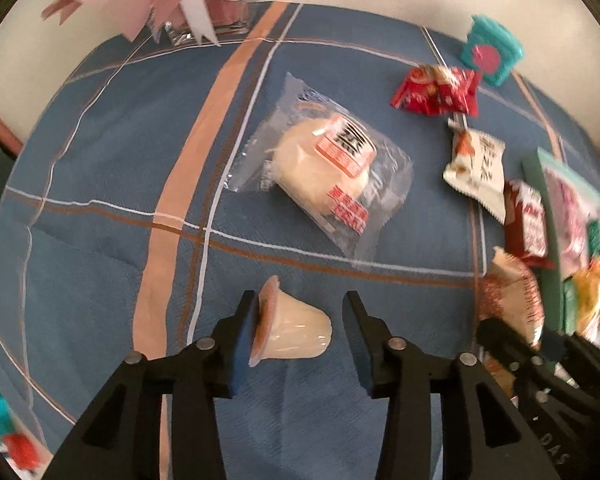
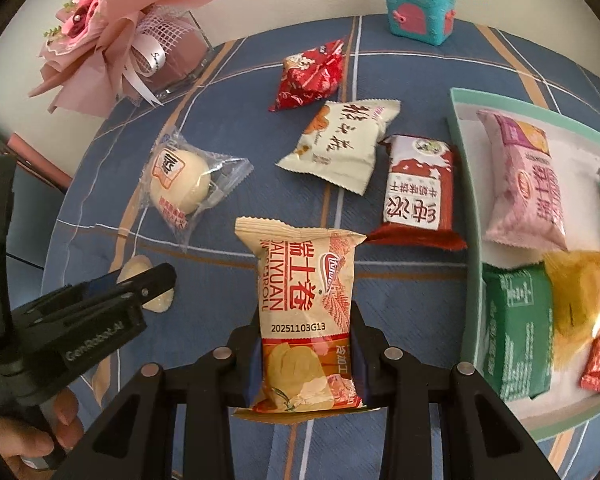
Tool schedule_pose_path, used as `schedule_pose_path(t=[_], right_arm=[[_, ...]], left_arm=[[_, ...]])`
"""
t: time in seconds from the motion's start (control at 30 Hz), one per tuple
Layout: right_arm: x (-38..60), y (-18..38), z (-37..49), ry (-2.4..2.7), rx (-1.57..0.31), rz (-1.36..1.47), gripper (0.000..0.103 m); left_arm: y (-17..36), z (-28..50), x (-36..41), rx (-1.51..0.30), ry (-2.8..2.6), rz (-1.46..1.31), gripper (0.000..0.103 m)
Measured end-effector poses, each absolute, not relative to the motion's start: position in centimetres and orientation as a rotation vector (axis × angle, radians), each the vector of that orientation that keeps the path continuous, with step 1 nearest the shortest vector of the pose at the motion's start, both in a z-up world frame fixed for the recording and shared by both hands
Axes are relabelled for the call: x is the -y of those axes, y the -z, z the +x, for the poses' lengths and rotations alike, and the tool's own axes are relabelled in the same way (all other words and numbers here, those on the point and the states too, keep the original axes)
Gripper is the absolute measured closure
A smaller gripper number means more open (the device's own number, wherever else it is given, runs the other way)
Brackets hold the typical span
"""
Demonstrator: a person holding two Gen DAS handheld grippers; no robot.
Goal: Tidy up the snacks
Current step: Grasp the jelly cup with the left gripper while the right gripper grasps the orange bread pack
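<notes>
Hand-held gripper on the right is clamping a tan roll packet between its pads, holding it above the blue plaid bench, just left of the green-rimmed tray where other snacks are lying. Left hand-held gripper is standing partly open around a small jelly cup lying on its side; the lid seems to be touching the left pad, though blur is making this uncertain.

Pink bouquet; teal toy chest; plaid tablecloth
</notes>
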State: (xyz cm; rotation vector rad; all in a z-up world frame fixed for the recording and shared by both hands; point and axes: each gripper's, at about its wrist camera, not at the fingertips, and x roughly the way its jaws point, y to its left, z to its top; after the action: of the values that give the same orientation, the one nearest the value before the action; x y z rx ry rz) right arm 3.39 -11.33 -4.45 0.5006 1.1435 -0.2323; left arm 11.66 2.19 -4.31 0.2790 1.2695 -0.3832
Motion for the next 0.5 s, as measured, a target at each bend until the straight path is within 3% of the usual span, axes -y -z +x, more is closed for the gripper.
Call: schedule_pose_path(t=[0.2,0.3,0.5], right_arm=[[11.8,4.4,2.5,0.234,-1.152,0.518,0.066],[11.5,4.4,2.9,0.235,-1.151,0.513,0.066],[11.4,3.8,3.1,0.223,-1.136,0.515,0.066]], left_arm=[[5.2,10.8,-0.8,-1.271,0.346,0.381,0.057],[5.5,10.3,-0.3,-1.259,0.328,0.429,0.062],[4.7,10.6,-1.4,-1.266,0.322,0.36,0.063]])
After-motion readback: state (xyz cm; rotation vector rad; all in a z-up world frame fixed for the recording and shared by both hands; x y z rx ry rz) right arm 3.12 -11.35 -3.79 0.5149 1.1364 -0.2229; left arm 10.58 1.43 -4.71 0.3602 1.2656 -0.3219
